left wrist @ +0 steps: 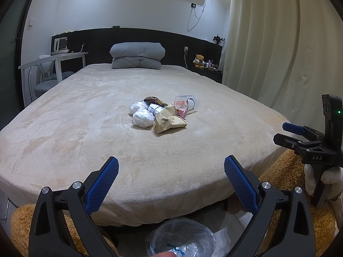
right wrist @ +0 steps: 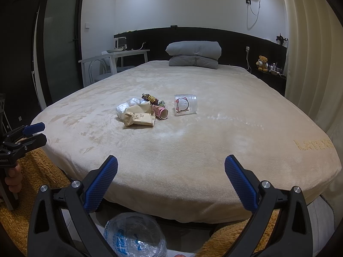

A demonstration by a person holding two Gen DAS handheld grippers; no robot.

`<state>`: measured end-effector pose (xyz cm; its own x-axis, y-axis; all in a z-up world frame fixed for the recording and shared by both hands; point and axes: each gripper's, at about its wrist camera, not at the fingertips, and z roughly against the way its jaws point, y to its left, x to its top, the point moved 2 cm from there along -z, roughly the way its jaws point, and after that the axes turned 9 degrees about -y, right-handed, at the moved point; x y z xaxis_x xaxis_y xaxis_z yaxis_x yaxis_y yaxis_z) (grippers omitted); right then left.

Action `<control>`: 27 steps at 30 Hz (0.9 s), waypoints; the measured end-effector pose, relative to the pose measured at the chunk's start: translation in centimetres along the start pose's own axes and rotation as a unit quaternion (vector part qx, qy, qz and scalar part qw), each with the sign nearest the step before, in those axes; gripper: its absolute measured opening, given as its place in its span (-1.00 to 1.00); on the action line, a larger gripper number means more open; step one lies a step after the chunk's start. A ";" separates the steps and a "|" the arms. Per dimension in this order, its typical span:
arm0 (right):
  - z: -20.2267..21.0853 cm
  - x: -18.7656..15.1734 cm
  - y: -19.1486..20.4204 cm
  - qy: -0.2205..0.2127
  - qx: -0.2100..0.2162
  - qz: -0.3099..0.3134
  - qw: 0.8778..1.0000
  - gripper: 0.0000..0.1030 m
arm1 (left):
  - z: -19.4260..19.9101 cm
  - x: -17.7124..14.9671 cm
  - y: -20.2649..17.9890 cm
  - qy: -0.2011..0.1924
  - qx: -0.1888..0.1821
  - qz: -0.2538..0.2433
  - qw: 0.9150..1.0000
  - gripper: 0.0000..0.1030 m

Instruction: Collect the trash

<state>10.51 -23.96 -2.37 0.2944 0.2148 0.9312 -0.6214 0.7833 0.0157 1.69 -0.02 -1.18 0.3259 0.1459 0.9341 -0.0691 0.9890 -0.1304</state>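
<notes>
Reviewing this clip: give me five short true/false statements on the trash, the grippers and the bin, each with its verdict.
1. Both grippers are open and empty. True: left gripper, right gripper.
2. The clear plastic cup stands upright. False: it lies on its side.
3. The brown paper bag lies on the bed. True.
4. The trash is piled beside the folded grey quilt. False: it sits mid-bed, well apart.
5. A plastic-lined bin sits on the bed. False: it is below the bed's foot.

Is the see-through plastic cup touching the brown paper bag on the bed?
Apart. The right wrist view shows bare blanket between the plastic cup and the brown paper bag.
</notes>
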 end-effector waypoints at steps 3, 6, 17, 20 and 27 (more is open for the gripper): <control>0.0 0.0 0.0 0.000 0.000 0.000 1.000 0.92 | 0.0 0.0 0.0 0.000 0.000 0.000 1.000 0.88; 0.0 0.0 0.0 0.000 0.000 0.001 1.000 0.92 | 0.0 0.0 0.0 0.000 0.000 0.000 1.000 0.88; 0.0 -0.1 0.0 0.001 -0.001 0.002 1.000 0.92 | 0.0 0.0 0.0 0.000 0.000 0.000 1.000 0.88; 0.0 -0.1 0.1 0.001 -0.001 0.002 1.000 0.92 | 0.1 0.0 -0.1 0.000 -0.001 -0.002 1.000 0.88; 0.2 -0.5 -0.2 -0.001 0.001 0.000 1.000 0.92 | 0.5 0.0 -1.0 -0.002 -0.014 -0.013 1.000 0.88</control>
<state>10.38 -24.33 -2.76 0.2923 0.2130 0.9323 -0.6223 0.7826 0.0163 1.30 -0.99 -0.86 0.3230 0.1209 0.9386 -0.0348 0.9927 -0.1159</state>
